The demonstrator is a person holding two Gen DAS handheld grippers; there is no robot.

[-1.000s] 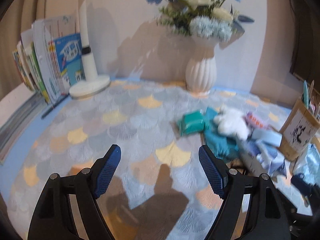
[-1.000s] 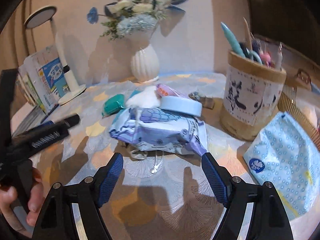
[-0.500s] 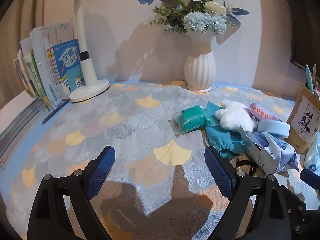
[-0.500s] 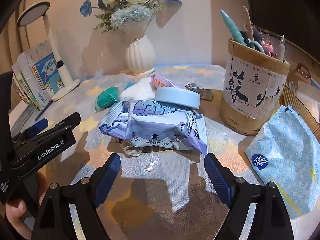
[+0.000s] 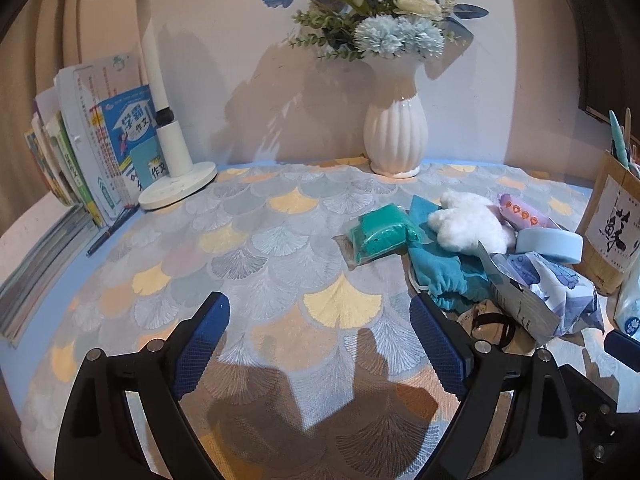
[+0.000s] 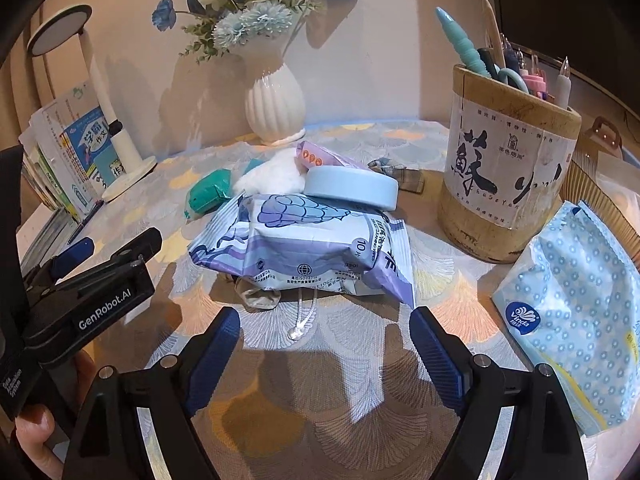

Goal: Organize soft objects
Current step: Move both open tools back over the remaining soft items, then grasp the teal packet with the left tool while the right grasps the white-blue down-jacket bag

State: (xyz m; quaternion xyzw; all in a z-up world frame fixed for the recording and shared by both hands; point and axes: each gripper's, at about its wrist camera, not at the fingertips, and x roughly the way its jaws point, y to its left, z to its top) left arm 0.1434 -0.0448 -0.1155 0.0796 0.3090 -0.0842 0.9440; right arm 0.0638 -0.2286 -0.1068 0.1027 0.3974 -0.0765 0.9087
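A pile of soft things lies on the patterned tablecloth: a purple-white wet-wipes pack (image 6: 308,248), a white fluffy toy (image 5: 468,228), a teal cloth (image 5: 444,276), a green wrapped sponge (image 5: 380,236) and a pink packet (image 5: 524,214). A round pale-blue tin (image 6: 352,188) rests on the pile. A blue dotted tissue pack (image 6: 580,312) lies to the right. My right gripper (image 6: 324,340) is open and empty, just in front of the wipes pack. My left gripper (image 5: 320,336) is open and empty, left of the pile and apart from it.
A white vase with flowers (image 5: 394,136) stands at the back. A desk lamp (image 5: 168,140) and upright books (image 5: 92,140) stand at the left. A pen holder (image 6: 508,164) stands right of the pile. A woven basket (image 6: 592,176) is at the far right.
Both grippers have drawn back and up a little, so the pile sits farther off. The left gripper view has steadied and turned slightly right. Both stay open.
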